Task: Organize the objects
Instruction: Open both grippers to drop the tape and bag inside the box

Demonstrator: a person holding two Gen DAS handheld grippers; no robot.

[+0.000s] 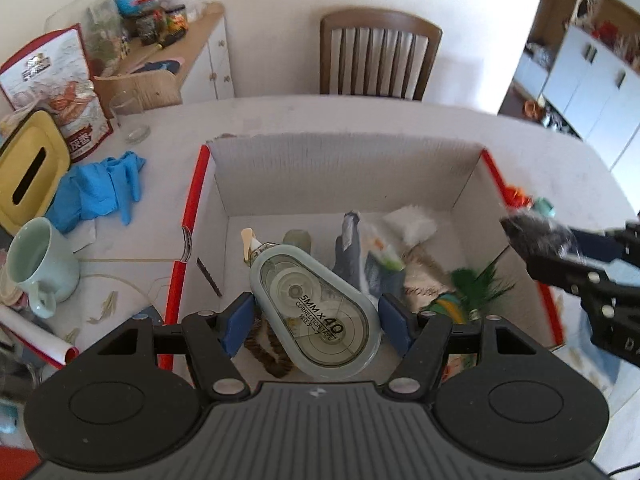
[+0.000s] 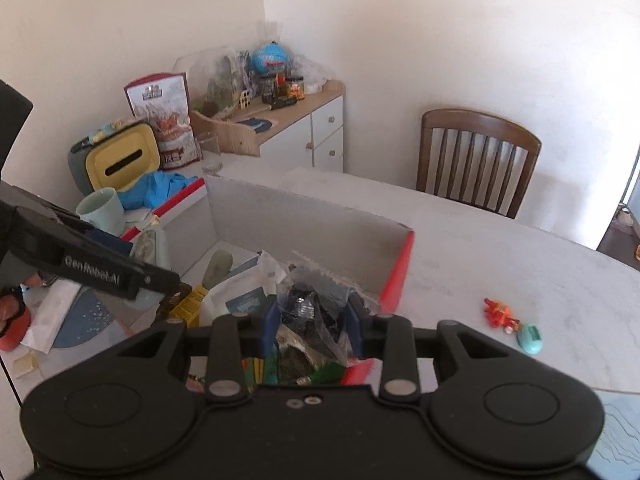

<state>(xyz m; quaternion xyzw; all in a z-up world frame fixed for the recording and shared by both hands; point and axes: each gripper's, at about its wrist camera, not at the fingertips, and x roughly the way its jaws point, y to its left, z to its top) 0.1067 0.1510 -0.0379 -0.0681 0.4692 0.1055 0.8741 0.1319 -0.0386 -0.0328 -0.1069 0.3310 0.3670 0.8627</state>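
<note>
- Left gripper (image 1: 316,318): its blue fingers (image 1: 237,326) are clamped on a correction tape dispenser (image 1: 316,312), pale grey-green and lying diagonally between them, held above the open cardboard box (image 1: 344,168).
- Right gripper (image 2: 313,322): its fingers (image 2: 271,326) are closed on a crinkled clear bag of dark contents (image 2: 314,304), held over the box's near right part.
- The box, red outside and white inside, sits in the middle of the bench (image 2: 500,248); a jumble lies on its floor, including a grey piece, green feathery material and papers.
- On the bench to the right of the box lie a small orange toy (image 2: 498,312) and, just beside it, a teal oval object (image 2: 530,338).
- Near the bench's left edge stand a pale green mug (image 1: 40,260), a crumpled blue glove (image 1: 98,188) and a yellow tissue box (image 1: 28,168).
- At the far left corner stand a red-and-white pouch (image 1: 56,88) and an empty glass (image 1: 130,114).
- Beyond the far edge stands a wooden chair (image 1: 380,56), with a white cabinet (image 2: 316,132) to its left.
</note>
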